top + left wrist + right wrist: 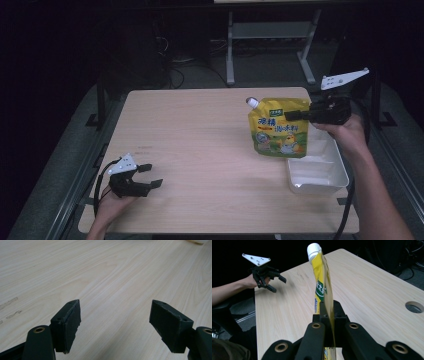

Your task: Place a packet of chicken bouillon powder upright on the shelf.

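One yellow pouch [278, 127], top edge clamped in right gripper [299, 115]; one white tray [317, 174]; left gripper [150, 176] wide, empty.

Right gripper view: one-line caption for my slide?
Right gripper shut on a yellow pouch above the table, left gripper open.

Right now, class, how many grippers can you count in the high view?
2: the left gripper rests open at the table's near left; the right gripper holds the yellow pouch above the white tray.

Yellow pouch [322, 290] lower end behind right gripper [329, 322], print unreadable.
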The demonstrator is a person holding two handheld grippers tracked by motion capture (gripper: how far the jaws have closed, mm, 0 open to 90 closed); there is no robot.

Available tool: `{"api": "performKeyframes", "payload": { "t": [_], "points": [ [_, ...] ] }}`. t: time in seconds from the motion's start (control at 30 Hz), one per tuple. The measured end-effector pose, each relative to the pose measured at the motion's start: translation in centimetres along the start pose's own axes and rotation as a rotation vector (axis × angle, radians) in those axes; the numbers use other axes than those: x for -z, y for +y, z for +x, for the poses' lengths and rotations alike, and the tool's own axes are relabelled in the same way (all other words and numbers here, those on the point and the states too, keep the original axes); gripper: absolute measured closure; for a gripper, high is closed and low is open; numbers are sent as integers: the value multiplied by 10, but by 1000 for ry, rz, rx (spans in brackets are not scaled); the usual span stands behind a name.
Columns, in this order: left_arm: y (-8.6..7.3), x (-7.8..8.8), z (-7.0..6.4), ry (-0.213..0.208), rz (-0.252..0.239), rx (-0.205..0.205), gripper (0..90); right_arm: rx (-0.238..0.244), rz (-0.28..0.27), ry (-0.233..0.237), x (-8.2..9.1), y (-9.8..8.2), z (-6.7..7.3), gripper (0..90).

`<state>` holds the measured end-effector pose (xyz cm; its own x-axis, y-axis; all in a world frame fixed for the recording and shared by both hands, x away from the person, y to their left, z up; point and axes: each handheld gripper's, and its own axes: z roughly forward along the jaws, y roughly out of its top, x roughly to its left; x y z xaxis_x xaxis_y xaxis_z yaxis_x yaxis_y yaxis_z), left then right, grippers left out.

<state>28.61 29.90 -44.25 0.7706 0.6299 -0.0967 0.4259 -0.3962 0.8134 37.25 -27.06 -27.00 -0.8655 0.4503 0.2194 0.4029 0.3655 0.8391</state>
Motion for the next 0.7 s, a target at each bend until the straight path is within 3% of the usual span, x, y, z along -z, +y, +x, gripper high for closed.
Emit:
{"api": "performKeyframes", "payload": {
  "t": [0.27,0.4,0.7],
  "points": [
    [1,0,1,1,-12,3,249,-7,-6,-39,17,-3,-9,896],
    [1,1,2,-3,-19,23,245,-13,-8,-49,26,-7,-15,895],
    [1,2,3,-2,-37,35,241,-54,-4,-99,42,-25,-28,895]
  ]
}}
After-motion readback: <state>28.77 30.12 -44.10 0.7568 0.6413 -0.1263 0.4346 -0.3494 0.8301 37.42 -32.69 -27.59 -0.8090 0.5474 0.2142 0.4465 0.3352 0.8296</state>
